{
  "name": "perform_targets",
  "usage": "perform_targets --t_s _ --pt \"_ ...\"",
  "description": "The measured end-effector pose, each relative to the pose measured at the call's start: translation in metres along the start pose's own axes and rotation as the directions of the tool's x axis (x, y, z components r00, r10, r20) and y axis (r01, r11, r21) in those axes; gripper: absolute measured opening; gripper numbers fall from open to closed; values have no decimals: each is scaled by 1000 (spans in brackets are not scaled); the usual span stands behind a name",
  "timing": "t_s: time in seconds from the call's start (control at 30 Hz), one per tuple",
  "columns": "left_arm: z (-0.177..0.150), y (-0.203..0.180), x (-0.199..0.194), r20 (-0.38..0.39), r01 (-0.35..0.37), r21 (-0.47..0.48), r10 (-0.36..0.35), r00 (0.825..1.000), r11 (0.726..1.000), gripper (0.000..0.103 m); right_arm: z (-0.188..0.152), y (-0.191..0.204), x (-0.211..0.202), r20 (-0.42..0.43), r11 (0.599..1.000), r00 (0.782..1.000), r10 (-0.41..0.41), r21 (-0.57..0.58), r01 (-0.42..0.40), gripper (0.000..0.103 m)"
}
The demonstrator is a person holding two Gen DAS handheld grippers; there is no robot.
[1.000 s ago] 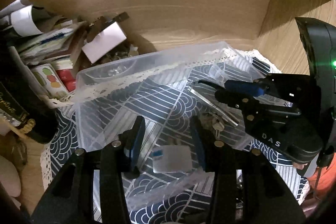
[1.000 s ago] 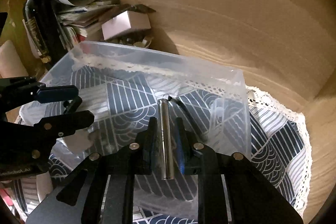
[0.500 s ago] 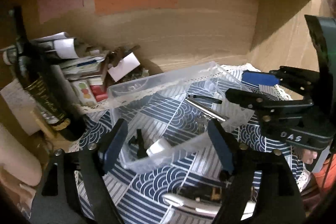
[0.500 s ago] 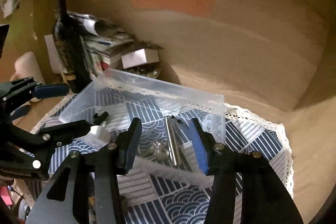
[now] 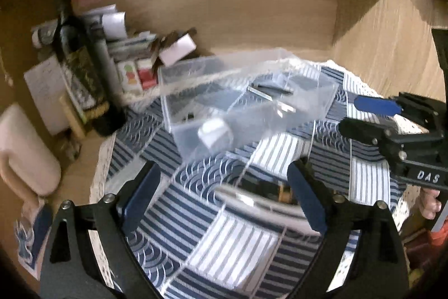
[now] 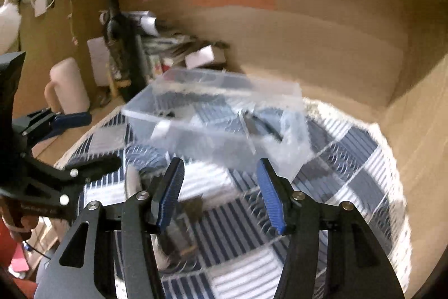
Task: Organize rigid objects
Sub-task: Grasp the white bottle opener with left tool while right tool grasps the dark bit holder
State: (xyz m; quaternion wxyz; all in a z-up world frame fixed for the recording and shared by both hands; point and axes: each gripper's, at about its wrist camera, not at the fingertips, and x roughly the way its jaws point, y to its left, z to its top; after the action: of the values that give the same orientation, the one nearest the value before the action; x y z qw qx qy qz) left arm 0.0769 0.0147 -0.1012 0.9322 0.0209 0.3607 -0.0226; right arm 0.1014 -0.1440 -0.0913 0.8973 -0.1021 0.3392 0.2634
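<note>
Blurring clear bin (image 5: 246,114) contents, silvery object (image 5: 252,199) smeared on cloth (image 5: 232,251), left claw (image 5: 224,203) spread, right claw (image 6: 221,195) spread, both empty

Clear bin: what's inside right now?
In the clear bin: a metal rod, a thin black tool, a small white block, a small dark piece. Blur and wall glare hide anything smaller.

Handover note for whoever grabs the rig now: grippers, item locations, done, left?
Left hand-held gripper: open, empty, above the patterned cloth.
Right hand-held gripper: open, empty, in front of the clear bin.
Done: metal rod, white block and small dark pieces lie inside the bin.
Left: a blurred metallic item lies on the cloth between the left fingers, outside the bin. Probably next to bin.
</note>
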Motion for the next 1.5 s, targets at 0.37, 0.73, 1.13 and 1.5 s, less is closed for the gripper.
perform_targets --t_s 0.37,0.73,1.13,1.5 --pt "-31 -5 -1 -45 23 -24 -24 999 999 93 -17 7 61 -208 997 976 64 -16 -69 48" --pt "-31 -47 9 -57 72 -7 -73 996 997 97 -20 -8 49 -172 998 984 51 -14 -55 24" --pt "-53 -42 15 -92 -3 -10 2 996 1000 98 -29 -38 5 -89 997 996 15 73 -9 24" --pt "-67 4 -7 -99 -83 -114 72 992 990 97 -35 -25 2 -74 995 995 67 76 -62 24"
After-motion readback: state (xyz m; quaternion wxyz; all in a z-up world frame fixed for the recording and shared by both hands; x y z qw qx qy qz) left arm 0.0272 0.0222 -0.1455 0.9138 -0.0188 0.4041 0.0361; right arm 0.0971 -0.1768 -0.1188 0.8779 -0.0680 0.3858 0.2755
